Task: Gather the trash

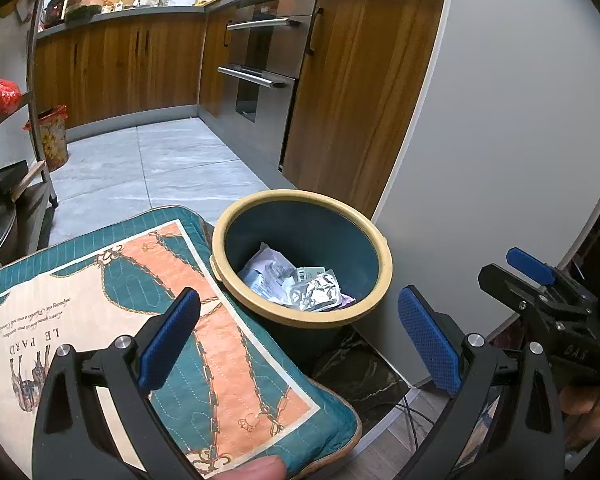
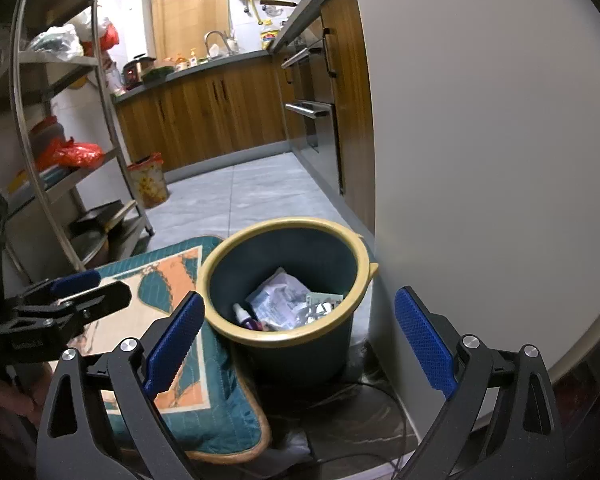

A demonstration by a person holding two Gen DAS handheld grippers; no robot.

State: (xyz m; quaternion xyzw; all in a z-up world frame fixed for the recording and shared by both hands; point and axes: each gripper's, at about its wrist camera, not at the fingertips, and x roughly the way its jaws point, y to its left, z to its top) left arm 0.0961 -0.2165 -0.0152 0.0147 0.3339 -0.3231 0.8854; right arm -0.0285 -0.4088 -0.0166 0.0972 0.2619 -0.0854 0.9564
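A dark teal trash bin with a yellow rim (image 1: 382,246) stands on the floor beside a white table. It also shows in the right wrist view (image 2: 212,262). Inside lie crumpled paper (image 1: 268,270), a foil blister pack (image 1: 316,292) and a small white bottle (image 2: 240,313). My left gripper (image 1: 300,332) is open and empty, above and in front of the bin. My right gripper (image 2: 298,334) is open and empty, also over the bin's near side. The right gripper shows at the right edge of the left wrist view (image 1: 540,280).
A teal and orange cushion (image 1: 172,320) lies left of the bin. The white round table (image 1: 500,160) is at the right. Wooden kitchen cabinets (image 1: 120,68) and an oven (image 1: 260,72) stand behind. A metal shelf rack (image 2: 60,140) and a second small bin (image 2: 150,178) stand at left.
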